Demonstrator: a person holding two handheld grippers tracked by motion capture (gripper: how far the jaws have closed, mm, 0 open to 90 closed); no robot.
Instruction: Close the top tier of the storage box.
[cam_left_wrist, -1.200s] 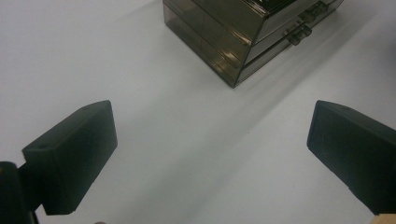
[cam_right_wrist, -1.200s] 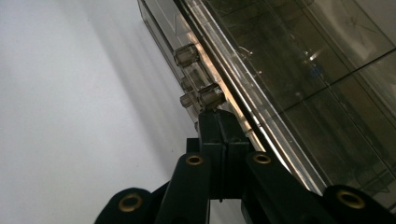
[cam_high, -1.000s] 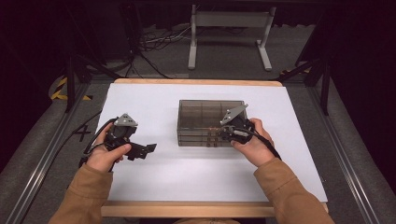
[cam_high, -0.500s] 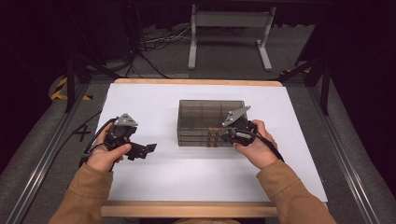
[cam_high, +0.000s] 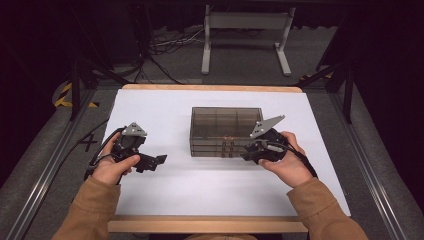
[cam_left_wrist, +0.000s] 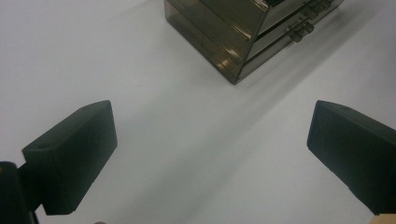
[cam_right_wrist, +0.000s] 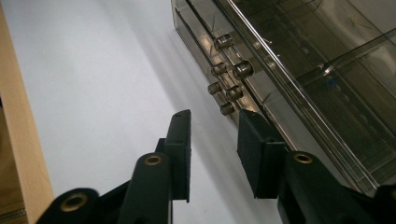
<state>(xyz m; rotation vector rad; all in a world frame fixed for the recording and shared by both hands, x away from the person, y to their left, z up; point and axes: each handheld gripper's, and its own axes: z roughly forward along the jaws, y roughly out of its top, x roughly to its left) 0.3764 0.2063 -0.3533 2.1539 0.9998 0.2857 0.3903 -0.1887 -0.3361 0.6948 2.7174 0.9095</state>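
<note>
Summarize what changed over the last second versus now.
The right claw has pulled back a little from the front of the smoky clear drawer box, toward the table's near edge. Its jaws have just been opening, and nothing is between them; the drawer knobs lie just ahead. The left claw stayed put, open over the white tabletop. The box has not shifted.

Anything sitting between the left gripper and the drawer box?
No, just bare white table between the left gripper and the drawer box, seen in its own view.
</note>
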